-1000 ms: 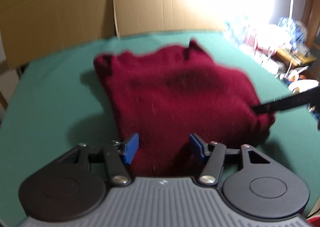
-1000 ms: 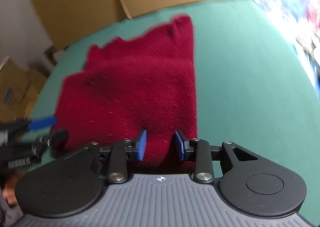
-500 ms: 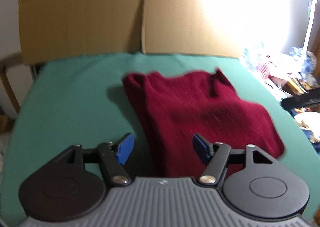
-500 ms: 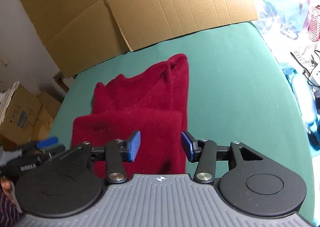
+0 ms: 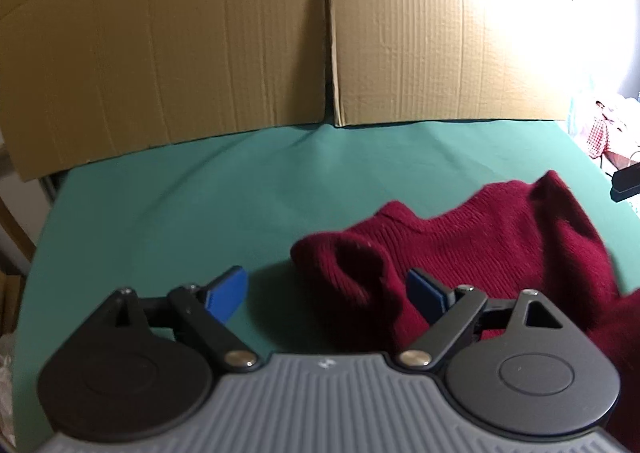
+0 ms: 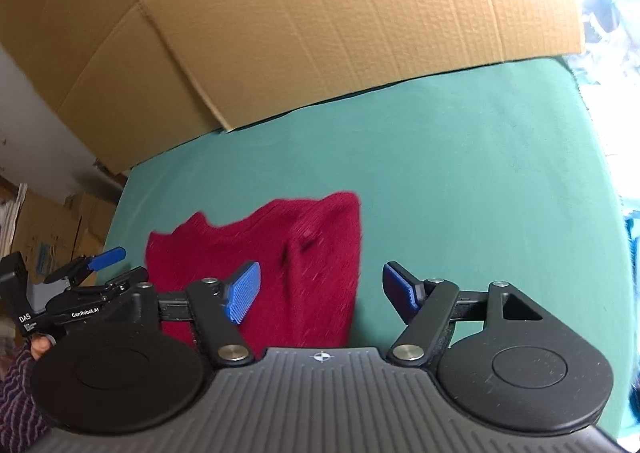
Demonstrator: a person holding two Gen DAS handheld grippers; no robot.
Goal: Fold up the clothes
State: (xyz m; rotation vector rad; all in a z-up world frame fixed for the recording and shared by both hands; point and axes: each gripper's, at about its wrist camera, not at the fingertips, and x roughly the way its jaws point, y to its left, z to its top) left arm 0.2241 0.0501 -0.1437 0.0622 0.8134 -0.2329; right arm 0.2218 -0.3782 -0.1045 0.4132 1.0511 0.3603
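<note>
Where the flattened cardboard sheet stands upright along the far edge, it walls off the back of the bench, whose top is covered in green cloth. On that cloth lies the dark red knitted sweater, folded into a rough rectangle with a rounded roll of fabric at its near left corner in the left wrist view; in the right wrist view it sits left of centre on the bench, its straight right edge running toward the camera. The right gripper hangs above the near part of the sweater with its blue pads spread wide and nothing between them. The left gripper is likewise spread wide and empty, its right pad over the knit and its left pad over bare green cloth. At the left edge of the right wrist view, the left gripper appears from the side, held by a hand in a patterned purple sleeve.
</note>
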